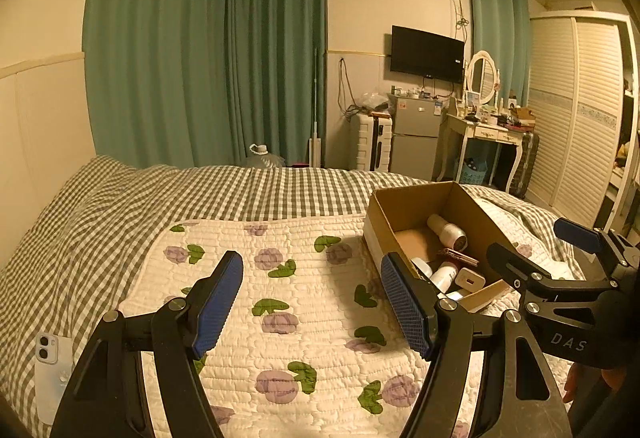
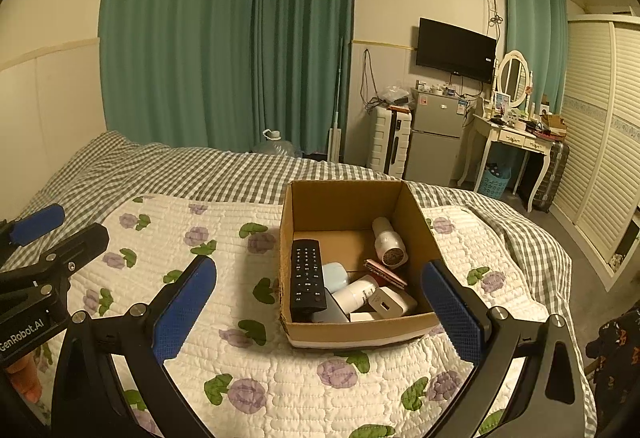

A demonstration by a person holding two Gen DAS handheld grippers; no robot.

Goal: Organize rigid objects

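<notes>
Quilted bed (image 2: pixel 280 390) bears cardboard box (image 2: pixel 344 198); both grippers (image 1: pixel 312 302) (image 2: pixel 320 314) gape

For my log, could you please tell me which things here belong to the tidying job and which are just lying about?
Job:
- cardboard box
- remote control
- white bottle
- charger
- pink case

Just lying about:
- phone
- floral quilt
- television
</notes>
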